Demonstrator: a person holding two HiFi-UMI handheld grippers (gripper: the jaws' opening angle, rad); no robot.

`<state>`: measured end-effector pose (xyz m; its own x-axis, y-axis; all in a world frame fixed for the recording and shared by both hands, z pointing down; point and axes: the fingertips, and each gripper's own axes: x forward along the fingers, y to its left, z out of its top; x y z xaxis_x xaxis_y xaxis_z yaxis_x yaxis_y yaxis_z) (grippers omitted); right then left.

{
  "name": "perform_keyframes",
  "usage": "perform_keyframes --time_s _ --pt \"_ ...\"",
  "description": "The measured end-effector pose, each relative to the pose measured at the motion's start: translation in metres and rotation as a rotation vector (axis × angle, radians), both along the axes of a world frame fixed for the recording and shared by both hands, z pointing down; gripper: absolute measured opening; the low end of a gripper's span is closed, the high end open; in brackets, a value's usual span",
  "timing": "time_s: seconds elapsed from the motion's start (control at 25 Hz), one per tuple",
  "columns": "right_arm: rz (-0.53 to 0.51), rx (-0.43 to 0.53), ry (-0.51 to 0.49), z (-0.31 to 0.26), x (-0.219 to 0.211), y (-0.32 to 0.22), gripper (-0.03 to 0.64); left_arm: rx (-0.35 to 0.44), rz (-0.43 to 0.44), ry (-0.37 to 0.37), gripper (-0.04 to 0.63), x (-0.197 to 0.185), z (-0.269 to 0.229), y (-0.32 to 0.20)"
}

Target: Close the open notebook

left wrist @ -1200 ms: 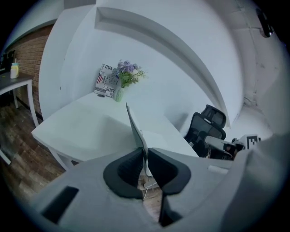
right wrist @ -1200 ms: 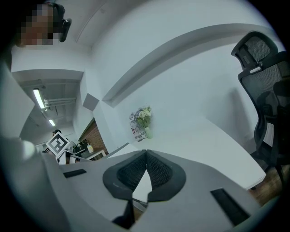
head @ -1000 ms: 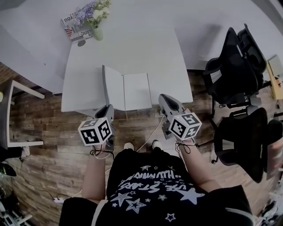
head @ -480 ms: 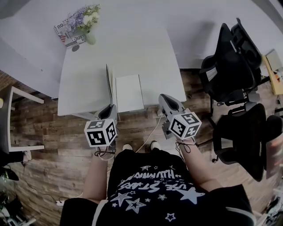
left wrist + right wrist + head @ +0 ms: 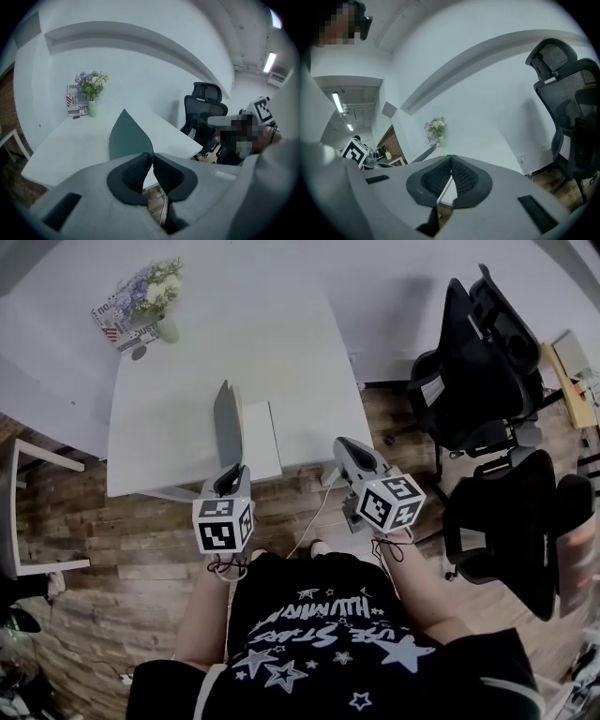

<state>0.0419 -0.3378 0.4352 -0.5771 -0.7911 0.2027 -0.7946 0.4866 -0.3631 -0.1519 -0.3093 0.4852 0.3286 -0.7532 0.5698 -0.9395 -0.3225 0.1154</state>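
The notebook [image 5: 261, 439] lies at the near edge of the white table [image 5: 187, 381], its right page flat. Its dark green left cover [image 5: 228, 423] stands almost upright. My left gripper [image 5: 232, 474] is at the cover's near edge. In the left gripper view the cover [image 5: 126, 136] rises just behind the shut jaws of the left gripper [image 5: 152, 157], and its edge runs in between them. My right gripper [image 5: 345, 451] hangs over the table's near edge, right of the notebook and apart from it. The jaws of the right gripper [image 5: 451, 161] are shut with nothing between them.
A vase of flowers [image 5: 161, 296] and a printed card [image 5: 112, 320] stand at the table's far left corner. Two black office chairs [image 5: 478, 362] [image 5: 525, 531] are to the right. A white bench [image 5: 37, 512] is at the left, and a cable [image 5: 314, 512] lies on the wooden floor.
The left cover has swung up from a low slant to nearly upright, with my left gripper moving right and rolling along with it. The right gripper stayed shut.
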Motion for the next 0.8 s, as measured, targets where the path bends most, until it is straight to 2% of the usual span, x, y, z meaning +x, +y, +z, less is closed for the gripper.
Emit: perform_keyframes --time_s 0.32,0.56,0.8 --pt "0.006 -0.02 0.003 0.01 0.034 -0.005 0.002 -0.033 0.029 -0.079 0.047 0.033 0.024 -0.006" --pt "0.004 -0.048 0.007 0.023 0.053 -0.004 0.002 -0.058 0.064 -0.212 0.048 0.052 0.052 -0.008" --pt "-0.005 -0.075 0.015 0.036 0.07 -0.004 0.002 -0.093 0.05 -0.329 0.054 0.065 0.077 -0.011"
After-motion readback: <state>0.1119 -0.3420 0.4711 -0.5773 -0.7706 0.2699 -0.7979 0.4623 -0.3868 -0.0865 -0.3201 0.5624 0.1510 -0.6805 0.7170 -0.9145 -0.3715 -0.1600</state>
